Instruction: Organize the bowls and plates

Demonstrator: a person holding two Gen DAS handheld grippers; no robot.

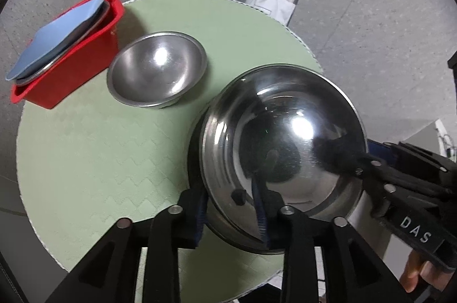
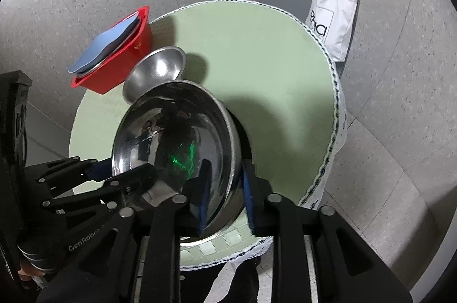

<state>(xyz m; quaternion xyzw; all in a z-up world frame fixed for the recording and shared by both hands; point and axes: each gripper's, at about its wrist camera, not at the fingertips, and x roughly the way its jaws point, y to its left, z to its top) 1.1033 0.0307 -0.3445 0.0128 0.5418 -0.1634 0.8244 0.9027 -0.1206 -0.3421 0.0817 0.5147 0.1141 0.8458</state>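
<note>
Here the large steel bowl [image 1: 282,157] is held above the near side of the round green table [image 1: 85,160], gripped on its rim by both tools at once; its open mouth is tipped toward the cameras rather than straight up, and in the right wrist view the bowl [image 2: 174,154] stands steeply on edge, rim running from lower right to upper left. Being round, it has no long axis to speak of; only the tilt of its mouth tells direction.

The left gripper [image 1: 232,217] has its two blue-padded fingers closed over the bowl's near rim, one pad inside the bowl and one outside; the right gripper [image 2: 225,206] is clamped likewise on the rim, one pad against the inner wall and one behind the outer wall. In the left view the right tool reaches the rim from the right edge.

Farther back, the smaller steel bowl [image 1: 157,68] sits upright on the table, mouth up, nothing in it; it stands just beside the red bin [image 1: 82,68] at the table's far left edge. In the bin lean several plates [image 1: 71,37], tilted and stacked together, a blue one on top with steel rims showing beneath; how many I cannot tell.

A white tote bag [image 2: 332,23] hangs from a door handle beyond the table.
</note>
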